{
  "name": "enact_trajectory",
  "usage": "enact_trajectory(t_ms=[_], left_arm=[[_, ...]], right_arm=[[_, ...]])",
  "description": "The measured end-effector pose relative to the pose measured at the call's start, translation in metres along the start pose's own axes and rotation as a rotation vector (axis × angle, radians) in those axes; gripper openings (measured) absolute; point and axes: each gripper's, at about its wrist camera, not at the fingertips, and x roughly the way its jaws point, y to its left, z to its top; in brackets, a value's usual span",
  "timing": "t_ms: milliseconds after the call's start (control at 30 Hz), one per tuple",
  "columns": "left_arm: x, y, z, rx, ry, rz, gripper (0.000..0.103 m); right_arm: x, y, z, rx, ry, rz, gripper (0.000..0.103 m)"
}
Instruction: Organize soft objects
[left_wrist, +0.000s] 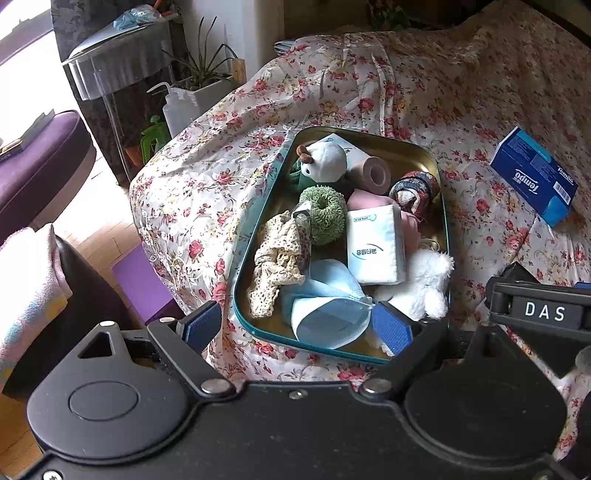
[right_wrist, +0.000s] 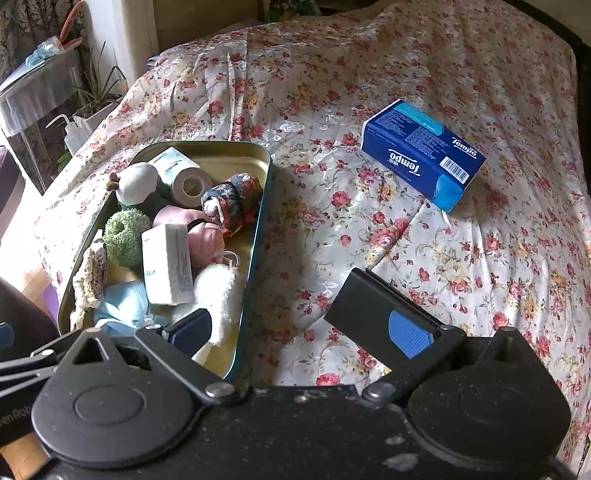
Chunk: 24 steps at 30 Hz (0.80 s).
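Observation:
A teal-rimmed gold tin (left_wrist: 277, 199) (right_wrist: 236, 166) on the bed holds several soft things. Among them are a white antlered plush (left_wrist: 325, 158), a green scrunchie (left_wrist: 323, 214), a white tissue pack (left_wrist: 373, 243), a blue face mask (left_wrist: 325, 306), a cream lace cloth (left_wrist: 277, 258) and a fluffy white plush (left_wrist: 428, 280). My left gripper (left_wrist: 295, 326) hangs open over the tin's near end, with the mask lying between its fingers. My right gripper (right_wrist: 295, 325) is open too, straddling the tin's near right corner. A blue Tempo tissue pack (right_wrist: 424, 155) (left_wrist: 535, 175) lies apart on the bedspread.
A floral bedspread (right_wrist: 369, 74) covers the bed. Past the bed's left edge stand a glass side table (left_wrist: 118, 62), a potted plant (left_wrist: 207, 85) and a squeeze bottle (left_wrist: 177, 110). A purple seat (left_wrist: 37, 155) and a purple mat (left_wrist: 136, 280) are lower left.

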Motion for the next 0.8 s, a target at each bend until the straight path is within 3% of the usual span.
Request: enact_trajectory(t_ms=[800], left_arm=[[0.0005, -0.0001, -0.0011, 0.001, 0.006, -0.006, 0.087]], right_arm=[[-0.0028, -0.0014, -0.0012, 0.008, -0.008, 0.003, 0.103]])
